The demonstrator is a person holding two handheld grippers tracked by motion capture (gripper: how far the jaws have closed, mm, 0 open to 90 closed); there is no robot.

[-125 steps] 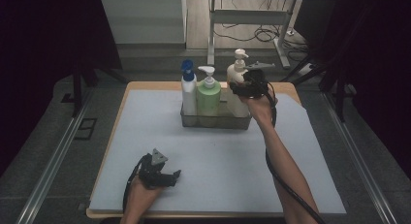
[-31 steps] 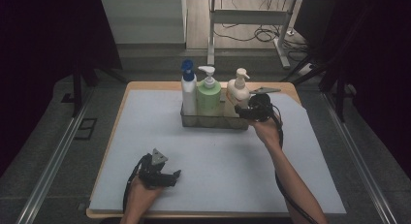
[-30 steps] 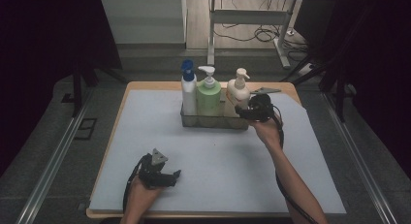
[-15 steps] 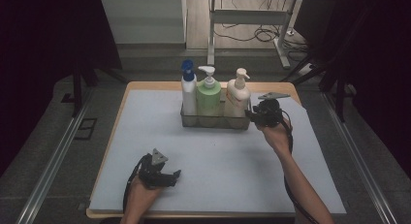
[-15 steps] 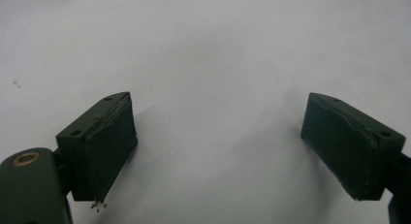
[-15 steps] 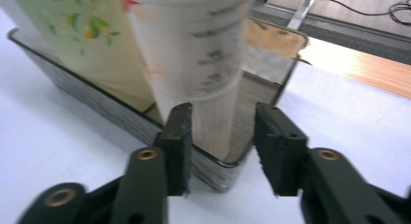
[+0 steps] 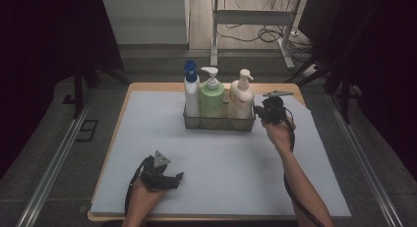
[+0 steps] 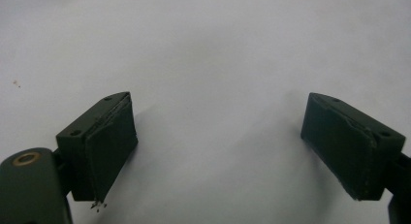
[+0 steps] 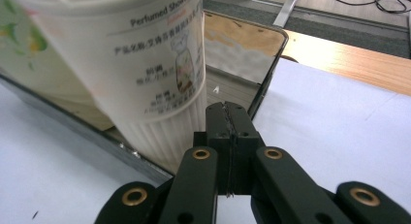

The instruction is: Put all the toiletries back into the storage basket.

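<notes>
Left gripper [image 7: 162, 174]: held low in the left hand [image 7: 141, 197], fingers [image 8: 104, 146] spread wide apart. Right gripper [image 7: 265, 113]: raised on an extended forearm, fingers [image 9: 228, 132] pressed together, nothing between them.

The high view looks forward and down over the whole desk [image 7: 147, 138]. The left gripper view faces its white cover closely. The right gripper view sits close against the cream bottle [image 9: 145, 64], shared with the high view [image 7: 241, 97].
</notes>
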